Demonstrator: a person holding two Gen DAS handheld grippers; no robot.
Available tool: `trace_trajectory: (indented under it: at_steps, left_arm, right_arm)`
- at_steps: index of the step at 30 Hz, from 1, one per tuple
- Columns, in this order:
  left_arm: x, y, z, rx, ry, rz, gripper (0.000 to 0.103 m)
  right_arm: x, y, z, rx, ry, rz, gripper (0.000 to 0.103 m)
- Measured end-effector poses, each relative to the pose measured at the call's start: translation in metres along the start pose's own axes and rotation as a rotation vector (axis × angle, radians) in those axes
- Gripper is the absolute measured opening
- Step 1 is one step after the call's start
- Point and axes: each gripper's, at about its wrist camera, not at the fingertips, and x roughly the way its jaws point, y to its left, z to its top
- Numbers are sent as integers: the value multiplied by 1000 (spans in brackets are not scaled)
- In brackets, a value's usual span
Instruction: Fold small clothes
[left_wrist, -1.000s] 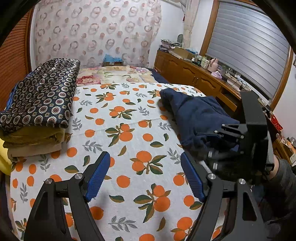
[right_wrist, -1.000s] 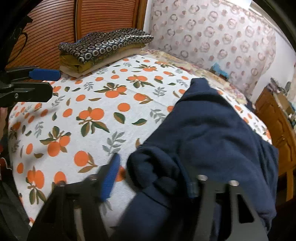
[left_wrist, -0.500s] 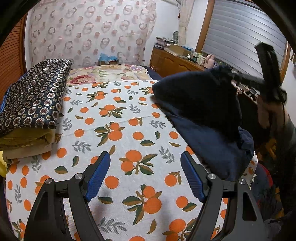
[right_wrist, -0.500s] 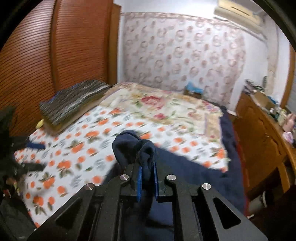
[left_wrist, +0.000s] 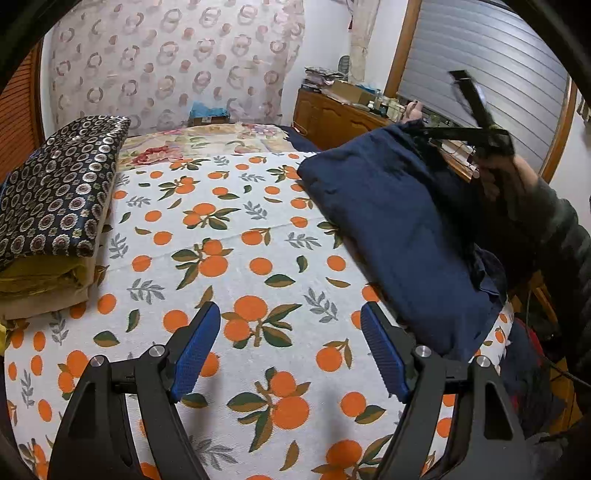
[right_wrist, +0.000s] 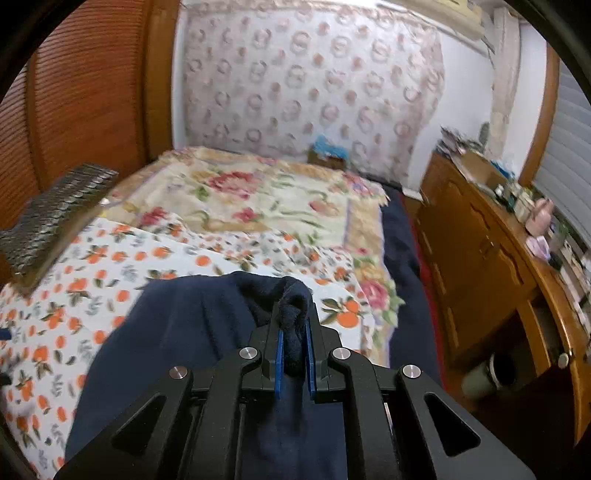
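A navy blue garment (left_wrist: 399, 229) hangs lifted over the right side of the bed, its lower part resting on the orange-print sheet (left_wrist: 236, 266). My right gripper (right_wrist: 294, 347) is shut on a bunched edge of the navy garment (right_wrist: 207, 332); the cloth drapes down to its left. In the left wrist view the right gripper (left_wrist: 436, 134) sits high at the garment's top corner, held by a hand in a grey sleeve. My left gripper (left_wrist: 291, 350) stands open above the sheet, left of the garment's lower edge, with nothing between its blue pads.
A stack of folded cloths (left_wrist: 55, 206) with a dark patterned piece on top lies at the bed's left edge. A floral quilt (right_wrist: 258, 199) covers the far half of the bed. A wooden dresser (right_wrist: 491, 258) with clutter runs along the right side.
The right gripper closed on the navy garment's edge and lifted it up and to the right, so the cloth rose off the sheet. The left gripper stayed open and nearly still.
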Motion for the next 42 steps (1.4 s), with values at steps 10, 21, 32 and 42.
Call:
trace_trajectory:
  at_steps: [10, 21, 32, 42]
  left_arm:
    - [16, -23, 8, 46, 7, -24, 79]
    - [30, -61, 11, 109, 14, -51, 79]
    - [43, -81, -2, 135, 61, -79, 79]
    - [45, -82, -8, 123, 72, -87, 79]
  right_arm:
    - [-40, 15, -6, 50, 6, -13, 47]
    - [-109, 49, -101, 99, -28, 107, 51]
    - [-125, 60, -150, 75, -5, 170, 51]
    - [-114, 44, -154, 79, 58, 180, 22]
